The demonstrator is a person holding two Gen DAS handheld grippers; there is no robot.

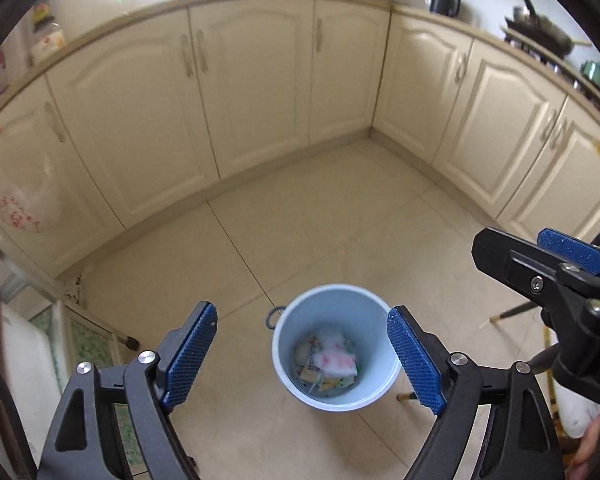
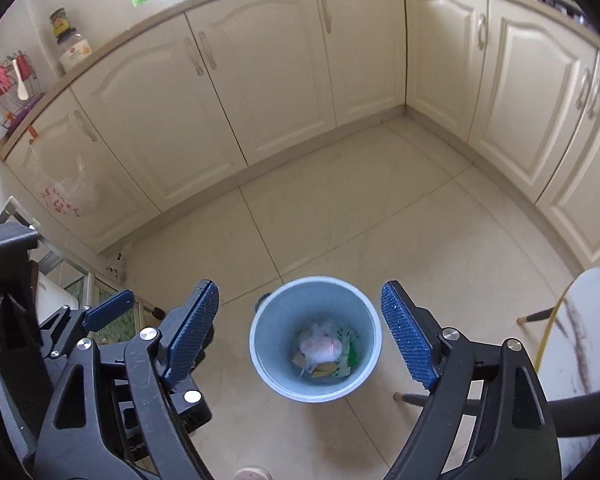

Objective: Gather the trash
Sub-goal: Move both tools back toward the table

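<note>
Both your left gripper [image 1: 302, 356] and right gripper [image 2: 300, 338] have wide, empty jaws above the bin [image 2: 260, 344] at lower centre; the drop looks done, so next find more trash.

Ahead of me cream cabinets [image 2: 236, 92] meet in a corner under a counter [image 2: 100, 58], above a pale tiled floor [image 2: 340, 216]. On the counter's left end stands a jar [image 2: 73, 49] beside a dish rack [image 2: 10, 92]; a dark kettle [image 1: 444, 1] sits past the corner. A printed plastic bag [image 2: 70, 196] hangs on the leftmost cabinet door.
</note>
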